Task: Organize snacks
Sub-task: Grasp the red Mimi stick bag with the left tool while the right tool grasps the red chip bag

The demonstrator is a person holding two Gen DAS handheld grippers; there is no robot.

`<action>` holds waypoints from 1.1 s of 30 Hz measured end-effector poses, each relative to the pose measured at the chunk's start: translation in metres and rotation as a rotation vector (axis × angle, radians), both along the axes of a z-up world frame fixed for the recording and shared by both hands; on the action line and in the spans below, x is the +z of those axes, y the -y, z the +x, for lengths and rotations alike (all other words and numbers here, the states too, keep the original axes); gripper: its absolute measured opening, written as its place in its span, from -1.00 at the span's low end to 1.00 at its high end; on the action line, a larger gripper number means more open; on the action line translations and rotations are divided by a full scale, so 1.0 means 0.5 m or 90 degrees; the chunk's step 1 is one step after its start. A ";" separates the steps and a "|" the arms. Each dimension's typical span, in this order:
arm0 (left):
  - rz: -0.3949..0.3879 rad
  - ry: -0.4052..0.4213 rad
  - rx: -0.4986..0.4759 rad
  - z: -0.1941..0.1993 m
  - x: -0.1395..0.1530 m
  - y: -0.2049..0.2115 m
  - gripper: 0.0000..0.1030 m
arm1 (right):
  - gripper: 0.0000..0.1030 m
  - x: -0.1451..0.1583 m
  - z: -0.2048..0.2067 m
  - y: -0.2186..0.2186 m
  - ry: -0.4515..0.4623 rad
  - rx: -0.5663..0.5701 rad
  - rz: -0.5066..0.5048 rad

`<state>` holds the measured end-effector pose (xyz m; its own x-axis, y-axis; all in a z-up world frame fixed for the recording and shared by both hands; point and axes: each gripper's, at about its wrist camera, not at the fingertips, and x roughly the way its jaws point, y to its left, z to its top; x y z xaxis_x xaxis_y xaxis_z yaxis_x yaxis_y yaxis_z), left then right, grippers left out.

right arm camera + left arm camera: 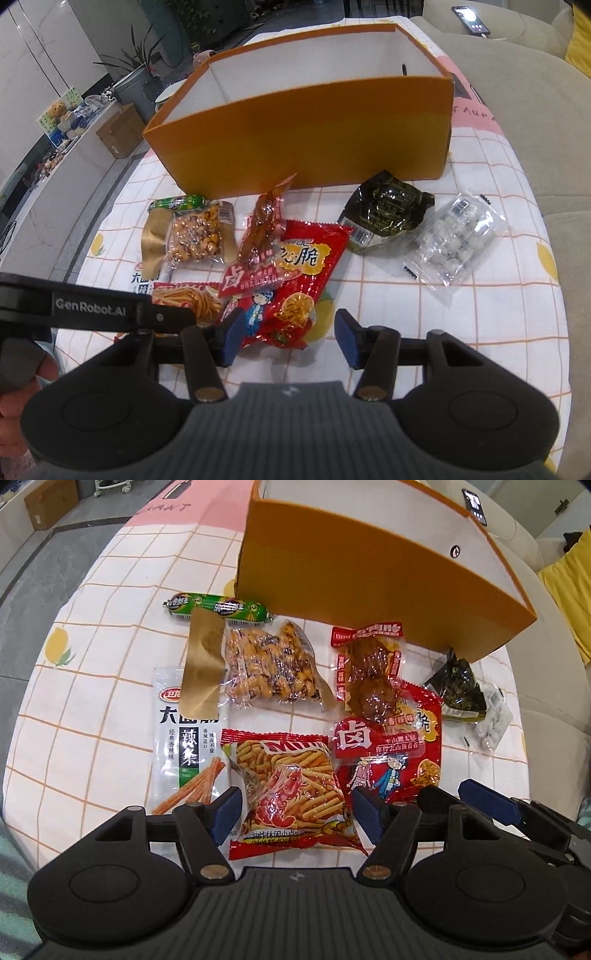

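An orange box (369, 576) with a white inside stands at the back of the table; it also shows in the right wrist view (306, 147). Several snack packs lie in front of it: a green sausage (218, 607), a twisted-snack bag (266, 664), a braised-meat pack (369, 668), a red crisp bag (399, 757), a shrimp-stick bag (291, 794), a white spicy-strip pack (188, 742), a black wrapped pack (384, 214) and a clear pack of white balls (454, 243). My left gripper (295, 816) is open, its jaws either side of the shrimp-stick bag. My right gripper (290, 338) is open over the red crisp bag's (291, 284) near end.
The table has a white checked cloth (92, 709). A beige sofa (535, 110) lies to the right with a phone (469, 18) on it. A cardboard carton (122, 133) and plants stand beyond the table on the left. The other gripper's arm (92, 310) crosses the right wrist view's left side.
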<state>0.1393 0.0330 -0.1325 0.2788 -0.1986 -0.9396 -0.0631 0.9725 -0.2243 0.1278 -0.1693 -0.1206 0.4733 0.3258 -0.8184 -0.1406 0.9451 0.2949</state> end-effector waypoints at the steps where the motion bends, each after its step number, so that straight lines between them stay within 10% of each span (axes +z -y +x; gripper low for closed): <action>1: 0.004 -0.002 0.000 0.002 -0.004 0.002 0.55 | 0.00 -0.003 0.002 0.001 -0.001 0.000 0.002; 16: 0.028 0.035 -0.030 -0.001 -0.016 0.006 0.16 | 0.19 -0.056 0.043 -0.001 -0.027 0.003 0.061; 33: 0.005 0.091 0.013 -0.013 0.044 -0.023 0.06 | 0.46 -0.076 0.062 -0.073 -0.010 0.009 -0.023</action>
